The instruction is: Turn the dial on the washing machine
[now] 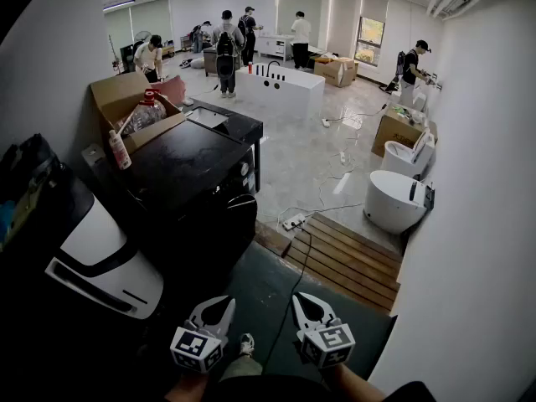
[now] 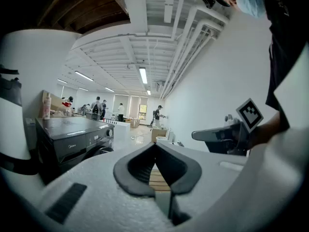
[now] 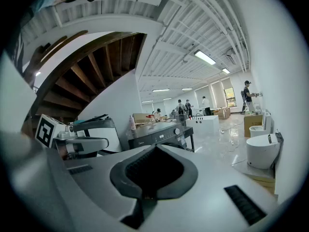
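The black washing machine [image 1: 194,162] stands ahead and to the left, well beyond both grippers. Its round silver dial [image 3: 176,131] sits at the end of the front panel, and the dial [image 2: 110,133] shows small in the left gripper view too. My left gripper [image 1: 221,306] and right gripper [image 1: 301,301] are held low and side by side near my body, over the dark floor mat. Both are shut with nothing between the jaws. In the left gripper view the shut left gripper [image 2: 155,145] points down the room; the right gripper [image 3: 155,148] points toward the machine.
An open cardboard box [image 1: 126,100] with bottles and a spray bottle [image 1: 119,150] rest on the machine's top. A white-and-black appliance [image 1: 102,262] lies at my left. A wooden pallet [image 1: 345,260], a power strip [image 1: 294,222], toilets [image 1: 395,201] and a white tub [image 1: 281,90] lie ahead; several people stand at the back.
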The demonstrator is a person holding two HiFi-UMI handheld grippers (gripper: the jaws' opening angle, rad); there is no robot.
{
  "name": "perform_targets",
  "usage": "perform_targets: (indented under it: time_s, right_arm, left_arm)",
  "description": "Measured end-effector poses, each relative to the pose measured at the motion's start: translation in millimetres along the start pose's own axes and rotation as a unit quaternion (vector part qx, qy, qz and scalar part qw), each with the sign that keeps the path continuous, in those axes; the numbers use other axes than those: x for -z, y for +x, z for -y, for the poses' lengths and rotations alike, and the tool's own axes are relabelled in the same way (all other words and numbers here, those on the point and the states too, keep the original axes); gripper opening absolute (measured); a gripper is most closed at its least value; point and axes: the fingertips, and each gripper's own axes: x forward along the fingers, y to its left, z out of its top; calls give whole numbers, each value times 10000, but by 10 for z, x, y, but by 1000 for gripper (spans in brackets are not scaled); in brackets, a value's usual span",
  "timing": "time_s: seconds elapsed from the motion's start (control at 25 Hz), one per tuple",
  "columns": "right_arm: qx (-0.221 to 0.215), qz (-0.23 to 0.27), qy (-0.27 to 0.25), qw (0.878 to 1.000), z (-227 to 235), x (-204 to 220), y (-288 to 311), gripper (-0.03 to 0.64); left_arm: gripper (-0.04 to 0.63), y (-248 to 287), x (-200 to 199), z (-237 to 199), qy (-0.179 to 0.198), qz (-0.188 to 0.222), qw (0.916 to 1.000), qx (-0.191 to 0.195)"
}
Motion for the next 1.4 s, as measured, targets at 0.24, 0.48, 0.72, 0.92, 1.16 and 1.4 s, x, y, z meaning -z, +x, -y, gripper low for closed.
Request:
perform_targets:
  time_s: [0.24, 0.48, 0.72, 0.92, 1.16, 1.4]
  right_arm:
    - [-147, -76, -8, 9999, 46, -87, 287, -2]
    - [-72, 319, 33, 9995, 129, -409, 664, 46]
    - [155, 581, 137, 9981, 279, -624, 1163, 155]
    - [317, 642, 146, 9973, 379, -715, 1577, 164]
    - [288, 482, 134, 9983, 567, -760, 1905, 175]
    - [42, 507, 356, 9981, 960, -956, 2307, 183]
  left_arm:
    - [9, 259, -63, -231, 62, 16, 9999, 100]
    - [117, 533, -217, -614, -175, 114, 9996, 189]
    - [203, 857, -406, -1105, -146, 186, 9993, 274]
    - [219, 1119, -454, -1478, -58, 145, 9991, 398]
    - [223, 1405, -442, -1756, -188, 41, 9993, 328]
    - [222, 1752, -423, -1961, -297, -41, 9995, -116]
